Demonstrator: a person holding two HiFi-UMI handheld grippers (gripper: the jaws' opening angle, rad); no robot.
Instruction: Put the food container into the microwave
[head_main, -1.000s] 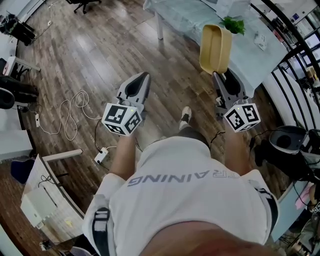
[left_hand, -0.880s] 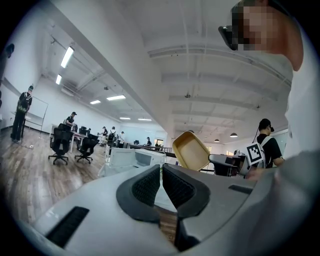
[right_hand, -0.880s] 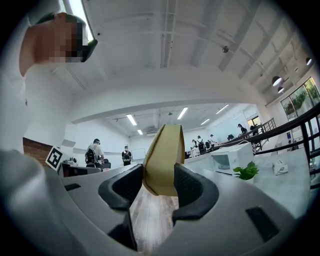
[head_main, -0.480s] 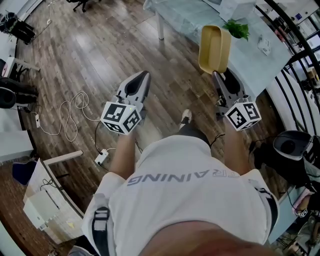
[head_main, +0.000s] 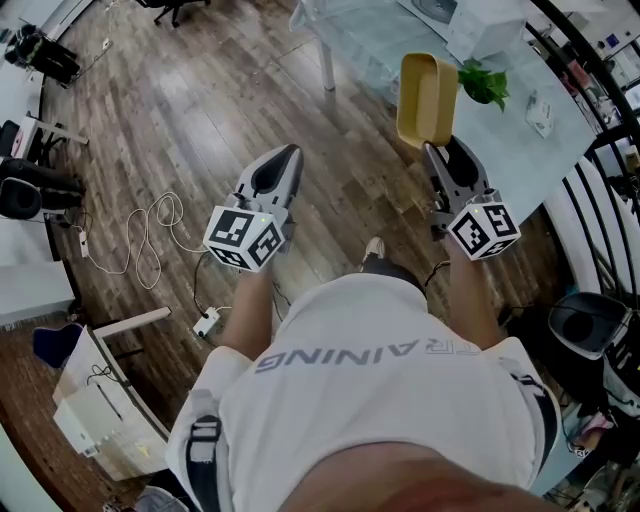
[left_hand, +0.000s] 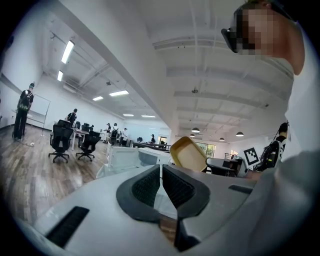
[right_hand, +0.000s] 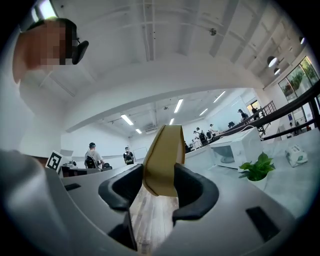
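1. Gripping the food container (right_hand: 162, 159) by its lower end, the right gripper (right_hand: 159, 174) has its jaws partly apart, with the pads pressed on either side of the tan tray. The tray stands on edge above the jaws.
2. We find the left gripper (left_hand: 161, 172) with its jaws closed together at the tips and nothing between them.
3. In the head view the food container is carried in the air ahead of the right gripper, over the near edge of the table (head_main: 395, 45). Its hollow side faces the left gripper.
4. Compared with a second ago, we note that both grippers keep nearly the same places in the head view and the grip is unchanged. The table, the potted plant (head_main: 485, 82) and the white microwave (head_main: 488, 25) have slid lower and to the right in that view. The floor cable (head_main: 150, 225) has also dropped lower.
5. In the right gripper view the white microwave sits on the table beyond the potted plant, well apart from the tray.
6. For writing, we read "RAINING" on the person's white shirt (head_main: 360, 400), seen upside down. Each marker cube (head_main: 243, 238) bears black-and-white squares. No brand on the microwave is legible.
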